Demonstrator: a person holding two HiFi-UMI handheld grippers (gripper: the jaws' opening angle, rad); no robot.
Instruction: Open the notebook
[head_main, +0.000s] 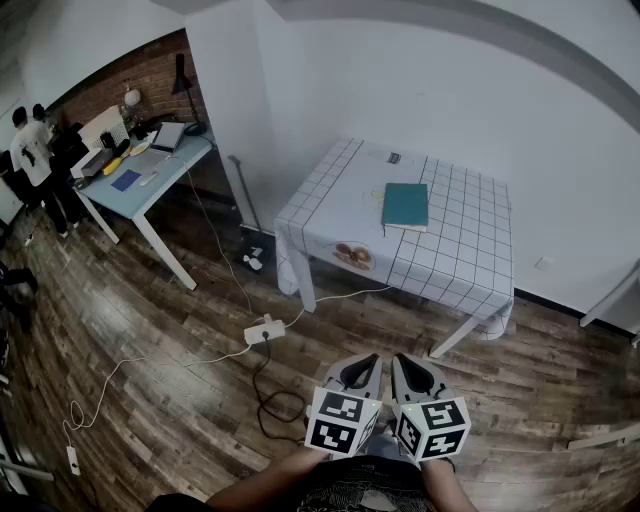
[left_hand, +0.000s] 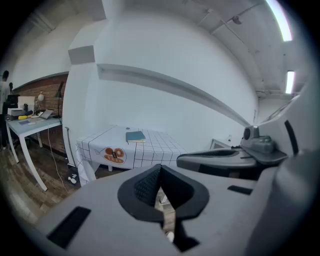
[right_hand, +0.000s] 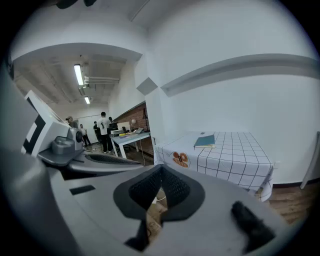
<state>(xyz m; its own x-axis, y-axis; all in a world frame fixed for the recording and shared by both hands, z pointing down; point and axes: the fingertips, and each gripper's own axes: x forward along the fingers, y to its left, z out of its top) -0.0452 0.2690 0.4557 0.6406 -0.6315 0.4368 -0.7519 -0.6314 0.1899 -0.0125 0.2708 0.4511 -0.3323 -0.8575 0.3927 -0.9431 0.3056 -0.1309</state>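
Right gripper (head_main: 404, 362), notebook (head_main: 405, 205) well beyond

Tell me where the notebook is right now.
In the head view, the notebook lies closed on the checked table, upper centre-right, behind the orange logo at its front edge.
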